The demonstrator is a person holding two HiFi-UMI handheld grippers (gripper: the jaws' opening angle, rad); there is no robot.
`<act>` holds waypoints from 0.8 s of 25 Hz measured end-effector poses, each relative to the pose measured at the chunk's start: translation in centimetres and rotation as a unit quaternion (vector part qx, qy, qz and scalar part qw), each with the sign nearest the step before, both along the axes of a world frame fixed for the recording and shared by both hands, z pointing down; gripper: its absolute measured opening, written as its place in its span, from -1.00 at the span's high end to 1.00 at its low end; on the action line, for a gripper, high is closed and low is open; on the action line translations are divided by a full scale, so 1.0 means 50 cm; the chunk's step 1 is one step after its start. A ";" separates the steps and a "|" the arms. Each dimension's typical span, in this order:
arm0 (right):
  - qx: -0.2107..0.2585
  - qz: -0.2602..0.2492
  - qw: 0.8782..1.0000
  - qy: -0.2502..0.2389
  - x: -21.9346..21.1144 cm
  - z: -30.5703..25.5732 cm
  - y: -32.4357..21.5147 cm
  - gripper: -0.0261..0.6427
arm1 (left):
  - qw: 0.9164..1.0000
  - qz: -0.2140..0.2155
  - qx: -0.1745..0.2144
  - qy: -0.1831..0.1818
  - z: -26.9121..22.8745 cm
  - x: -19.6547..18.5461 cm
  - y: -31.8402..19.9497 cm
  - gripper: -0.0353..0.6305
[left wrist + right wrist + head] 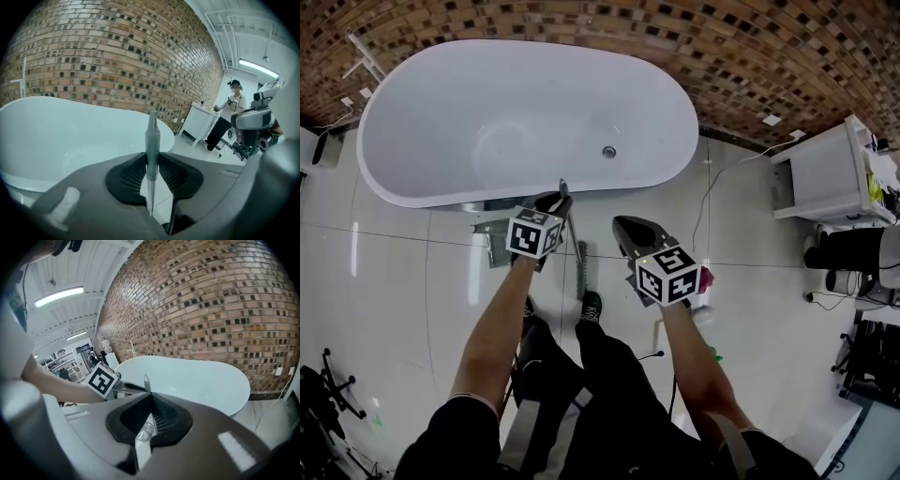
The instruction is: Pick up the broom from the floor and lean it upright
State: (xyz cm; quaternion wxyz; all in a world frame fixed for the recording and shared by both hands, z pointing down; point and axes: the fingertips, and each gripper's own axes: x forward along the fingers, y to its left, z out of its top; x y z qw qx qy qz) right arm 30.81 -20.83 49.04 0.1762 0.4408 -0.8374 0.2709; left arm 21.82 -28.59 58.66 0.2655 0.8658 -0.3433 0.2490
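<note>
Left gripper (558, 200) (151, 159): its jaws are clenched on the thin grey broom handle (581, 267) (152, 136), which stands nearly upright between the pads with its pointed tip rising above them. In the head view the handle runs from that grip down toward the floor (394, 272), between the person's shoes, just in front of the white bathtub (525, 84).

Right gripper (623, 225) (149, 397): beside the left one and apart from the handle, its jaws drawn together at the tips with nothing clearly held. From its own view the handle's tip (146, 380) shows just beyond the jaws, next to the left gripper's marker cube (102, 379).

Hidden or unclear: the broom's bristle end cannot be made out in any view. The handle's lower end is lost among the legs and shoes. In the left gripper view the jaws cover the handle below the grip.
</note>
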 end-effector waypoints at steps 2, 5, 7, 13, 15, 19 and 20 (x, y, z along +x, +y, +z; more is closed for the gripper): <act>-0.003 -0.009 1.000 -0.001 -0.002 0.009 -0.008 0.91 | 1.000 -0.008 0.000 -0.005 0.007 -0.004 -0.022 0.62; -0.003 -0.016 1.000 -0.003 -0.003 0.014 -0.026 0.91 | 1.000 -0.017 -0.001 -0.018 0.013 -0.009 -0.058 0.61; -0.005 -0.019 1.000 -0.005 -0.005 0.019 -0.033 0.91 | 0.999 -0.020 -0.002 -0.029 0.018 -0.014 -0.074 0.61; -0.009 -0.019 1.000 -0.008 0.000 0.039 -0.049 0.91 | 0.998 -0.029 -0.009 -0.048 0.050 -0.016 -0.113 0.60; -0.013 -0.017 1.000 -0.009 0.002 0.047 -0.047 0.91 | 0.998 -0.035 -0.009 -0.050 0.057 -0.015 -0.122 0.60; -0.013 -0.015 1.000 -0.010 0.010 0.045 -0.057 0.91 | 0.997 -0.050 -0.004 -0.052 0.059 -0.012 -0.156 0.60; -0.013 -0.015 1.000 -0.010 0.012 0.043 -0.059 0.91 | 0.997 -0.054 -0.002 -0.052 0.061 -0.013 -0.165 0.60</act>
